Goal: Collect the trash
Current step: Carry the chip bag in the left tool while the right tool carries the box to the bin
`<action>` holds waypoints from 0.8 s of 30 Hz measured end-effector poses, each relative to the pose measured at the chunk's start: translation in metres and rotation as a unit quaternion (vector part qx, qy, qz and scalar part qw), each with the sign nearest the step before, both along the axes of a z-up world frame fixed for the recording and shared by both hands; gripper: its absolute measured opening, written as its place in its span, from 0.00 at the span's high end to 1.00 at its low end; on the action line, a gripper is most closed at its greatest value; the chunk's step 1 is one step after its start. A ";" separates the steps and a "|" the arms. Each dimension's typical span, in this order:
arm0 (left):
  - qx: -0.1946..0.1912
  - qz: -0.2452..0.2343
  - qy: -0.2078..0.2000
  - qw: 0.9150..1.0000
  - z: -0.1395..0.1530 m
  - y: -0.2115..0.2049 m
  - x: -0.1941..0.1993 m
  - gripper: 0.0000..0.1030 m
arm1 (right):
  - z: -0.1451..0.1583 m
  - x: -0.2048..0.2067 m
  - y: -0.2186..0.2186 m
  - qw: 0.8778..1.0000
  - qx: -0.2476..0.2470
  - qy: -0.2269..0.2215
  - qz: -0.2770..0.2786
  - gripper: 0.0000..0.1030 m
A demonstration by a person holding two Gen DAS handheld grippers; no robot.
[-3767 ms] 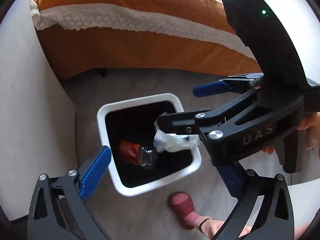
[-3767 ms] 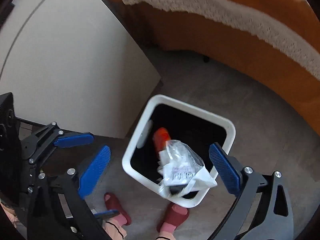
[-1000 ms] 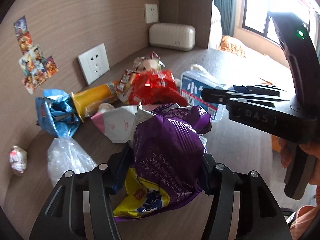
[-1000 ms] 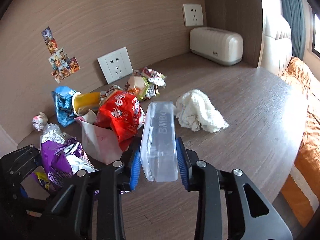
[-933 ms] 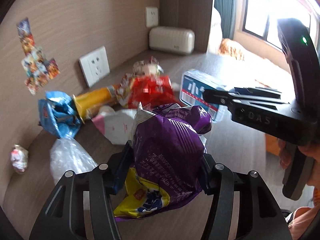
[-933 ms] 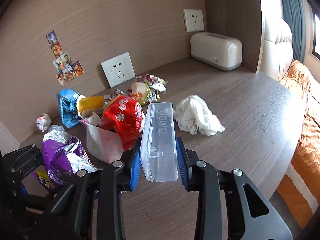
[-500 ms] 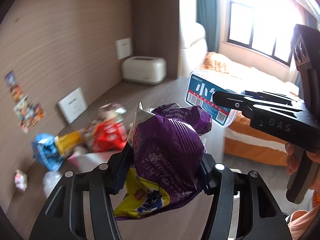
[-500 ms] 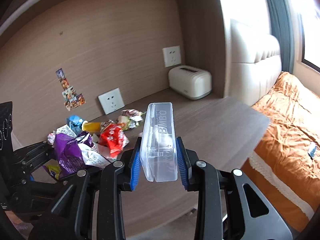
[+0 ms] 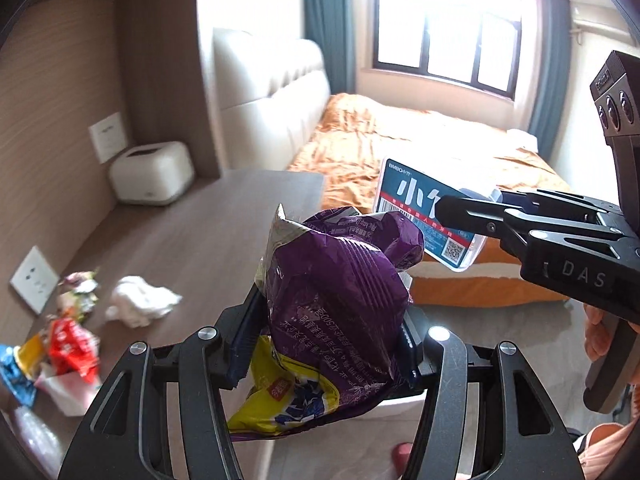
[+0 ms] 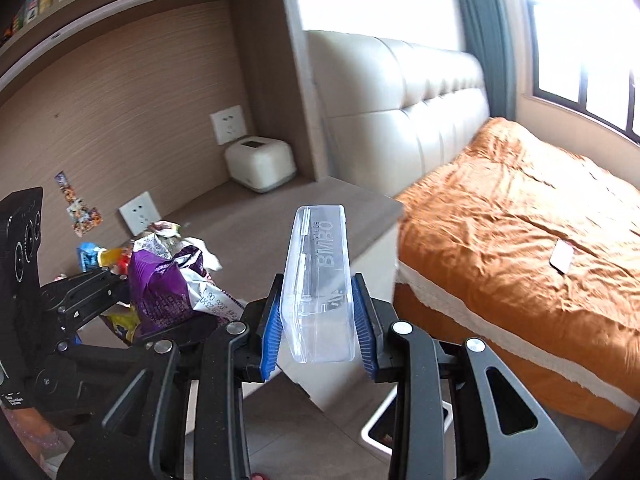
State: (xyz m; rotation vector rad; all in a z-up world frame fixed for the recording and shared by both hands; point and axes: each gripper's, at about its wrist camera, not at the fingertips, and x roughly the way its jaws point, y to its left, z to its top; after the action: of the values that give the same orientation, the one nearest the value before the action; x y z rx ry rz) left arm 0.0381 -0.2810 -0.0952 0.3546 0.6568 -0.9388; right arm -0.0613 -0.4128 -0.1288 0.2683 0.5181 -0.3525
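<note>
Purple bag (image 9: 332, 304): clamped in my left gripper (image 9: 324, 344), frame centre.
Clear box (image 10: 318, 284): pinched by right gripper (image 10: 318, 328).
Risk: I may miss the bin (image 10: 376, 434), lower frame; crinkly foil slips.

Desk (image 9: 208, 240): I see a wood-grain top running along the wall.
Cream box (image 9: 152, 174): on the desk, far corner.
White cloth (image 9: 140, 300): on the desk, well nearer than the cream box.
Wrapper pile (image 9: 68, 340): red, yellow, blue litter on the desk, left of the white cloth.
Bed (image 10: 520, 248): orange cover, right of the desk.
Small flat item (image 10: 562, 258): on the bed; I cannot identify it.
</note>
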 end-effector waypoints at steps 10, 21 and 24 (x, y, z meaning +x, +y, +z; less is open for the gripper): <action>0.025 -0.079 0.039 0.996 -0.059 -0.083 -0.021 0.45 | -0.051 -0.038 -0.060 0.998 0.026 0.043 -0.038 0.67; 0.070 -0.136 0.089 0.984 -0.197 -0.147 -0.020 0.45 | -0.183 -0.028 -0.121 0.990 0.064 0.121 -0.042 0.67; 0.086 -0.143 0.098 0.981 -0.245 -0.160 -0.020 0.45 | -0.233 -0.022 -0.137 0.986 0.076 0.142 -0.043 0.67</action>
State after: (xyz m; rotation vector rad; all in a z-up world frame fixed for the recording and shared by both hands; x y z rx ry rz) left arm 0.0182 -0.4415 -0.3402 0.5244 0.8855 -1.2055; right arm -0.0831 -0.5496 -0.3620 0.3915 0.8176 -0.4389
